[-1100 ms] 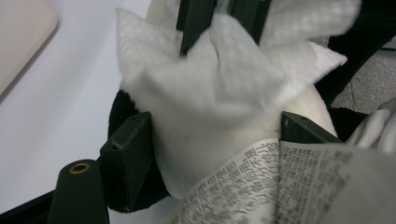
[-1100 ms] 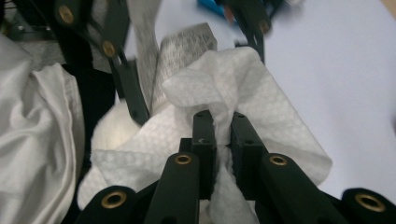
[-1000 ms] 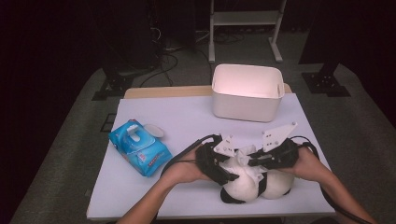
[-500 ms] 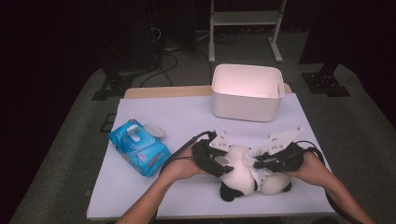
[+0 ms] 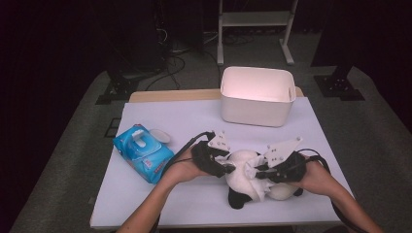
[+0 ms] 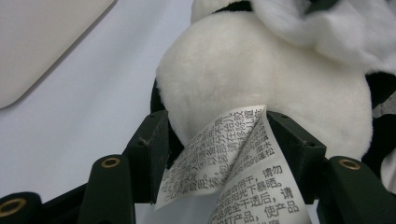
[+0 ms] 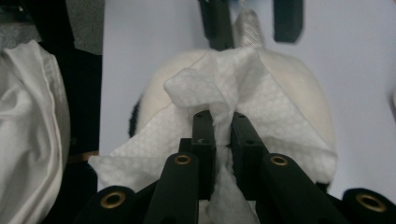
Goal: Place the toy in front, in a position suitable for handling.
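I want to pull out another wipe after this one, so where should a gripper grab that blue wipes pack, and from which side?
The blue wipes pack lies flat with its white flap open, well left of the plush toy. Probably best to come straight down and pinch whatever wipe stands up in the opening under that flap. The soft, flat body offers little for two jaws, so steady a short edge with the other gripper.

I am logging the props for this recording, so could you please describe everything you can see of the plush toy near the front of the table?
The plush toy is a soft, fuzzy white figure with black parts, panda-like, lying near the table's front edge. A printed paper care tag hangs from its white body, between the open jaws of the left gripper, which bracket the toy. A white textured wipe is draped over it, pinched by the right gripper. Its face cannot be made out.
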A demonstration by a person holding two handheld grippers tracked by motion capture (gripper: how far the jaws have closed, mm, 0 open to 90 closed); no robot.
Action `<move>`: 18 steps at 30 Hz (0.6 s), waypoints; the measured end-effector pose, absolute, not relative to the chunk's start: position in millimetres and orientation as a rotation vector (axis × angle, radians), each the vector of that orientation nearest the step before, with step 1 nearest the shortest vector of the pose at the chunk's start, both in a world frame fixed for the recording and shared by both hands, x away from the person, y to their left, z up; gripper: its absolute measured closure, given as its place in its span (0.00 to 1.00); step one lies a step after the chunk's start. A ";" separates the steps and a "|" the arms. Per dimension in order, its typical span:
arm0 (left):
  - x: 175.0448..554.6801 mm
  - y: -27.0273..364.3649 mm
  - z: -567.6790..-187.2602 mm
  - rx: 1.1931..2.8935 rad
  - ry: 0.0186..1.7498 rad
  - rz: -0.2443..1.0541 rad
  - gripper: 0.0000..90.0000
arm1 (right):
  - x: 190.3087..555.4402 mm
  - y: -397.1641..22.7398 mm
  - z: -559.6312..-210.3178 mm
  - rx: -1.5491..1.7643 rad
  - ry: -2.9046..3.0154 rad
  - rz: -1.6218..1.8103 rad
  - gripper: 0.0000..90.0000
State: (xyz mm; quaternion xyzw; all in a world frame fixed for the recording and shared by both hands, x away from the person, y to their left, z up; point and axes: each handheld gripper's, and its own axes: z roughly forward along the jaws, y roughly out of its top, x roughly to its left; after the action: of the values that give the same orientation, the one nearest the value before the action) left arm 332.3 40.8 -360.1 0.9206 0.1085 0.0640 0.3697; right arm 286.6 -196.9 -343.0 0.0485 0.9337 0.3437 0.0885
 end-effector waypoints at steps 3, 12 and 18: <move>333.7 39.2 -360.4 2.364 0.280 0.158 0.46 | 283.5 -182.6 -341.8 0.087 2.777 1.014 0.90; 335.5 41.3 -363.4 2.356 0.292 0.136 0.45 | 283.0 -159.3 -345.6 0.001 2.799 1.028 0.90; 333.6 41.0 -364.1 2.354 0.282 0.131 0.46 | 287.2 -180.0 -339.6 0.079 2.793 1.038 0.90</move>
State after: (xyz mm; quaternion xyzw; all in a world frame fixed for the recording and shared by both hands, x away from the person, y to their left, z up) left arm 333.6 41.0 -364.1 0.9194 0.1100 0.0511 0.3741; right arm 287.2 -180.0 -339.6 0.0263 0.9339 0.3472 0.0805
